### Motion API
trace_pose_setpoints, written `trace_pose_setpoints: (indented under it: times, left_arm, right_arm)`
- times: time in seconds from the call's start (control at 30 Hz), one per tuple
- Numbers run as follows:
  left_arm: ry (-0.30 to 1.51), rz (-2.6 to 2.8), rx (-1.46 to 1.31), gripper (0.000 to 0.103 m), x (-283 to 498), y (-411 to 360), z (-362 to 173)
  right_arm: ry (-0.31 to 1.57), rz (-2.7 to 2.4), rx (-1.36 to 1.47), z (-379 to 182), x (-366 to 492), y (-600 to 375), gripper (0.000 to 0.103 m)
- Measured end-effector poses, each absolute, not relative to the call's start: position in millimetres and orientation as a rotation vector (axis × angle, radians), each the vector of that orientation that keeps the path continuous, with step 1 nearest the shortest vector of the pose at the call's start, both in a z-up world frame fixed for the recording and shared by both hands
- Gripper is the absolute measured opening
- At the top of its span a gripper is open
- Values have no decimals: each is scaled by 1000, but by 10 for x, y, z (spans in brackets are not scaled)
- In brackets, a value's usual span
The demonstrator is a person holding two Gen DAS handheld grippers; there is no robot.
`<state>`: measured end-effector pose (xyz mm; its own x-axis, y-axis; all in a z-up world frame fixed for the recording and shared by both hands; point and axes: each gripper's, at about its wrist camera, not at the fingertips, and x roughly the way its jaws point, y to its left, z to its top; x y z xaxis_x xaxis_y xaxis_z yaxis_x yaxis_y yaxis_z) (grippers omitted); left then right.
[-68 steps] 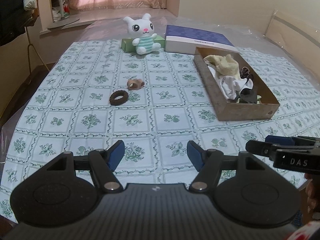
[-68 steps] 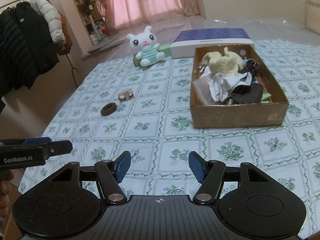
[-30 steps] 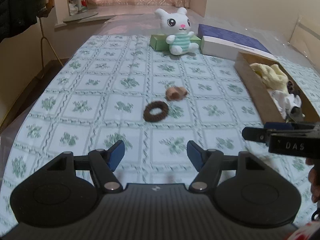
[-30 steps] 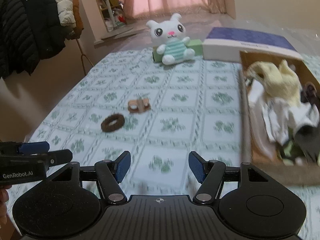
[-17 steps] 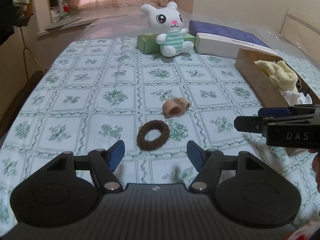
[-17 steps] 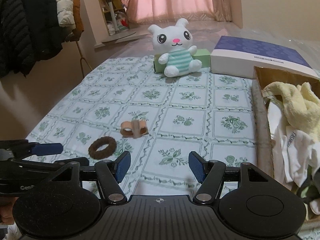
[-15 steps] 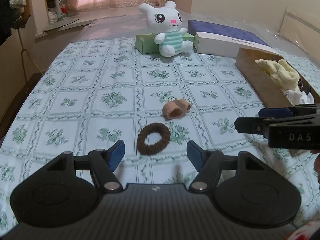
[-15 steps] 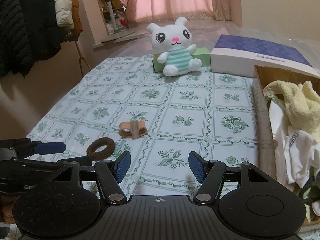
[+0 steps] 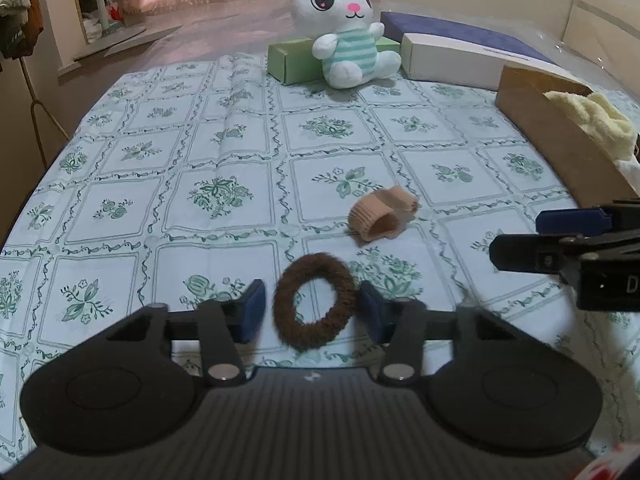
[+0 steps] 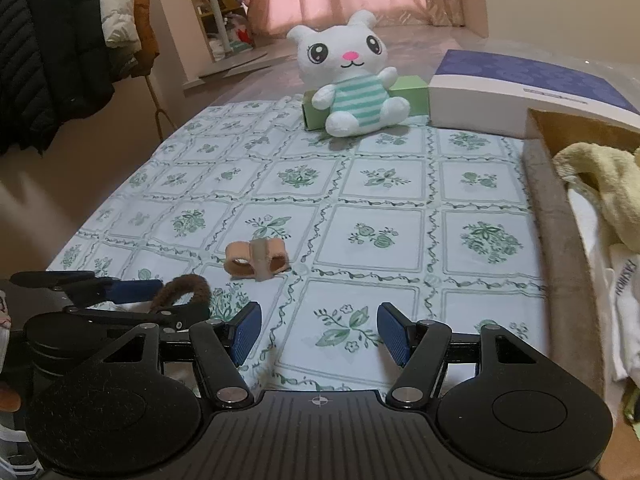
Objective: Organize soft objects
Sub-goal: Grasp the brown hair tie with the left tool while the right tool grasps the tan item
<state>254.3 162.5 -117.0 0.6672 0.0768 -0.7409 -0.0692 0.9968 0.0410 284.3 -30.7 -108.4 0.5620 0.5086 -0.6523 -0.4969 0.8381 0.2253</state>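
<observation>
A brown fuzzy hair tie lies on the floral tablecloth between the blue pads of my left gripper. Its jaws are closing; a small gap still shows at the left pad. In the right wrist view the hair tie arches just above the left gripper at the lower left. A beige elastic band lies just beyond it. My right gripper hovers open over bare cloth, holding nothing, and shows at the right edge of the left view.
A cardboard box on the right holds a yellow cloth and white garments. At the far end sit a white plush rabbit, a green box and a white-and-blue box. Coats hang to the left.
My left gripper moved forward and down until the hair tie sits between its pads, and its jaws narrowed. My right gripper came forward and lower toward the beige band.
</observation>
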Motion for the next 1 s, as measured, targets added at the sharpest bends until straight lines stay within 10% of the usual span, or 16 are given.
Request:
trace_pose_setpoints:
  times: [0.17, 0.8, 1.0]
  left_arm:
    - [814, 117, -4, 21, 2538, 1743, -1163]
    - [809, 223, -83, 21, 2620, 2011, -1172]
    - [812, 229, -84, 19, 2622, 1984, -1173]
  right_arm:
    - [760, 622, 19, -1123, 2926, -218, 64]
    - [689, 723, -60, -1395, 3257, 456, 63]
    - [651, 725, -115, -1417, 3192, 467, 35]
